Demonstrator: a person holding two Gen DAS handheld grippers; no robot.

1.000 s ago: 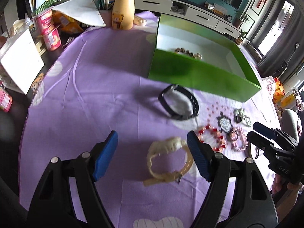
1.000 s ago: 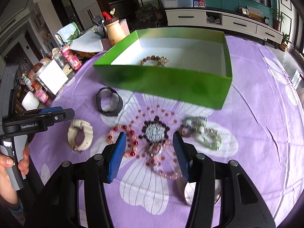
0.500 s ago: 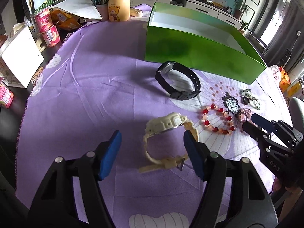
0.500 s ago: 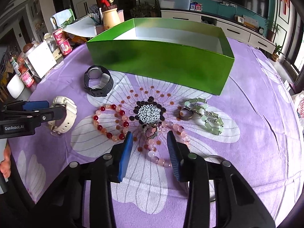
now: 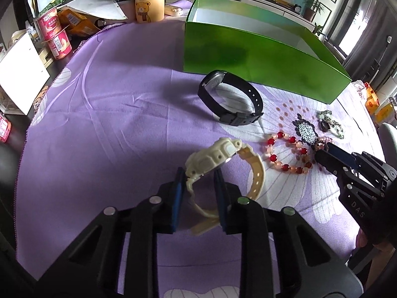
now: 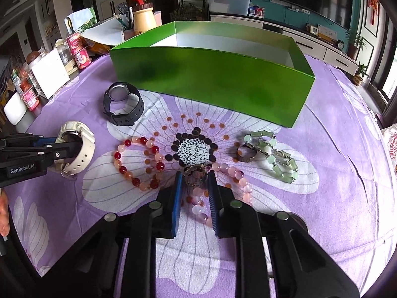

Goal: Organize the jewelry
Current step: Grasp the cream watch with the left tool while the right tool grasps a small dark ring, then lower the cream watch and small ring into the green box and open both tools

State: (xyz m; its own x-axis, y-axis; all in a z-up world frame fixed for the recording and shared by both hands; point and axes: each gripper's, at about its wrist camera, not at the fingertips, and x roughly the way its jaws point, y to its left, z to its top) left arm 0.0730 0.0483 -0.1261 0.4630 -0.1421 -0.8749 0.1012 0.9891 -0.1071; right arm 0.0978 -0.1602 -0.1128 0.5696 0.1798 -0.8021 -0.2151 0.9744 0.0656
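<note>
In the left wrist view, the left gripper (image 5: 199,173) pointed down at the purple flowered tablecloth (image 5: 111,114). Its jaws had just been closing and now pinched the strap of the cream watch (image 5: 215,156) next to its case, with the blue pads (image 5: 179,191) against the band on both sides. The black watch (image 5: 230,99) stood on its edge farther off, just in front of the green box (image 5: 260,57). To the right lay the red and pink bead bracelet (image 5: 285,154), and the right gripper (image 5: 322,154) reached in beside it with its tips low over the cloth. Yoghurt cups (image 5: 57,39) and a yellow bear bottle (image 5: 150,0) stood at the far edge of the table.

In the right wrist view, the right gripper (image 6: 194,181) was also angled down. Its jaws had just been closing, and they stood narrowly apart around the pale pink bead bracelet (image 6: 230,176) and its round metal charm (image 6: 196,172); whether the pads truly pressed on them I could not tell. The red and pink bead bracelet (image 6: 139,161) lay to the left, a ring (image 6: 245,152) and a green stone bracelet (image 6: 275,156) to the right. The green box (image 6: 211,84) stood behind, open-topped. At the far left the left gripper (image 6: 74,146) held the cream watch (image 6: 77,144).
</note>
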